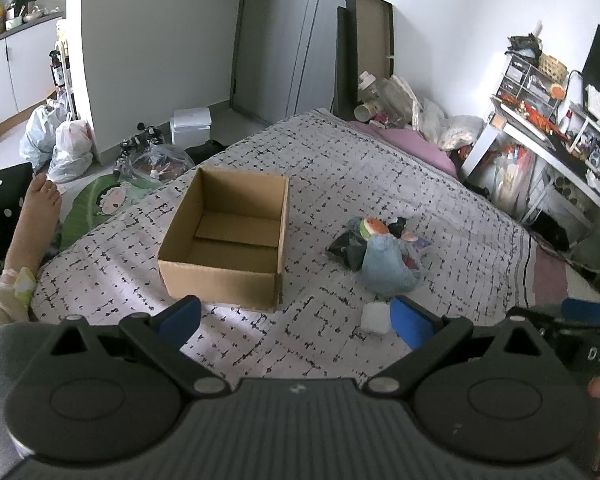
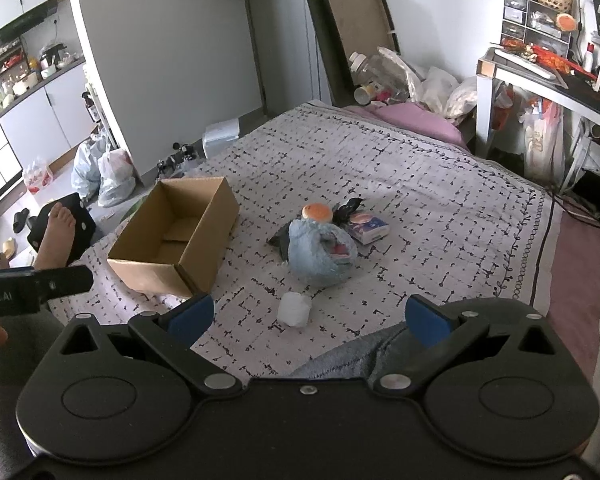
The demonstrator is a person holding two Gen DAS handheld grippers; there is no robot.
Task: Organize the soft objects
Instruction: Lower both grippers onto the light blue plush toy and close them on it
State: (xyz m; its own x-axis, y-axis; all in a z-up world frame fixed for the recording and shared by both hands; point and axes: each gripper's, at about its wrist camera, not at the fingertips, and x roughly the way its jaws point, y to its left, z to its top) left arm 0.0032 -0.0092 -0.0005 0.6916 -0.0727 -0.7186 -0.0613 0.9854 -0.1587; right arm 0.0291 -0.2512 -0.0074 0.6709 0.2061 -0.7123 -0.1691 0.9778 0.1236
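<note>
While nothing is yet gripped, at the opening step: both left gripper (image 1: 296, 320) and right gripper (image 2: 308, 318) spread empty above the bedspread (image 2: 420, 200), cardboard box (image 1: 224, 240) bare, blue plush (image 2: 320, 252) beside it, awaiting a reach and pinch.

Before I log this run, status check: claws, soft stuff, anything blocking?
Both claws, left and right, open, empty. Soft pile and white wad on bedspread; cardboard box empty. Nothing blocking.
</note>
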